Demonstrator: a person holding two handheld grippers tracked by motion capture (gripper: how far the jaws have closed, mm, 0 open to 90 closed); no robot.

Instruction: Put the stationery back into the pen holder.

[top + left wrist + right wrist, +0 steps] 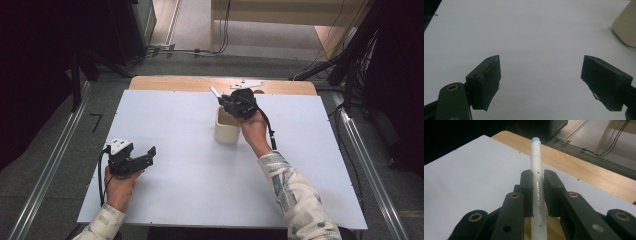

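Right gripper view: right gripper (538, 182) clenched on white pen (537, 167), barrel pinched between both jaws, tip poking past | above cream cup (226, 126) | left gripper (541, 75) gaping, resting on white table (190, 165)

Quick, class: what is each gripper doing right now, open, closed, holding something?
Left gripper: open, jaws wide apart above the white table, holding nothing.
Right gripper: closed on a slim white pen with a pale blue tip, above the cream cup.

Only the cup (226, 127) interrupts the open white table (190, 175).
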